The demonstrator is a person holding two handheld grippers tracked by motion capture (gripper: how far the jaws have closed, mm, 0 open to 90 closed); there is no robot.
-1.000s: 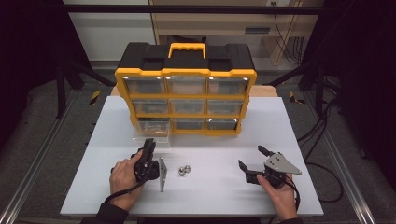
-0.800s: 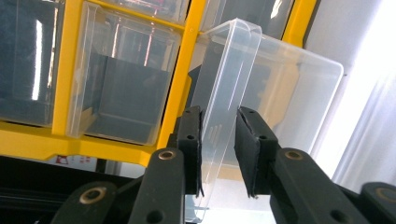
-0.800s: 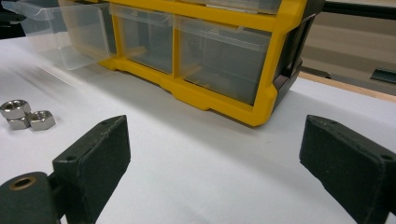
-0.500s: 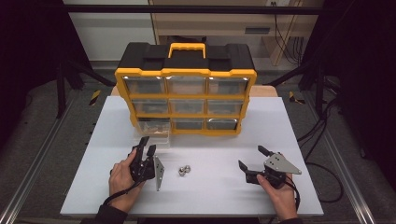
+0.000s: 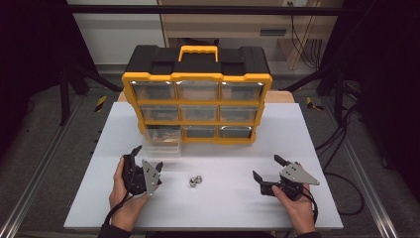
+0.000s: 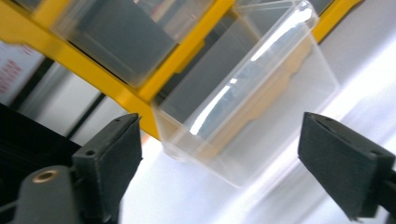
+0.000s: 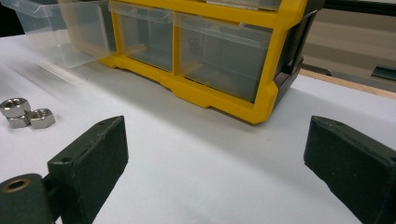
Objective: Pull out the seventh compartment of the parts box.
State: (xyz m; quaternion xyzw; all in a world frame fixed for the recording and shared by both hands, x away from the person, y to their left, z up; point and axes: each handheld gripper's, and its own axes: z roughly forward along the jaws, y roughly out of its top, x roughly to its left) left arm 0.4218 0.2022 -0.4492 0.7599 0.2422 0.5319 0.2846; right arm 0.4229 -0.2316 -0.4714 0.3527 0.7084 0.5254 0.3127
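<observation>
High view: both grippers empty, nuts loose on table

Left gripper (image 5: 137,163) sits near the table's (image 5: 237,213) front-left edge, jaws spread wide and holding nothing, aimed at the clear drawer (image 6: 247,88) pulled out of the bottom-left slot of the yellow organizer (image 5: 196,104). Right gripper (image 5: 267,171) rests at front right, jaws likewise spread and empty. Nuts (image 5: 195,181) lie touching each other on the table between both grippers, apart from each. Drawer stands just in front of the organizer.
</observation>
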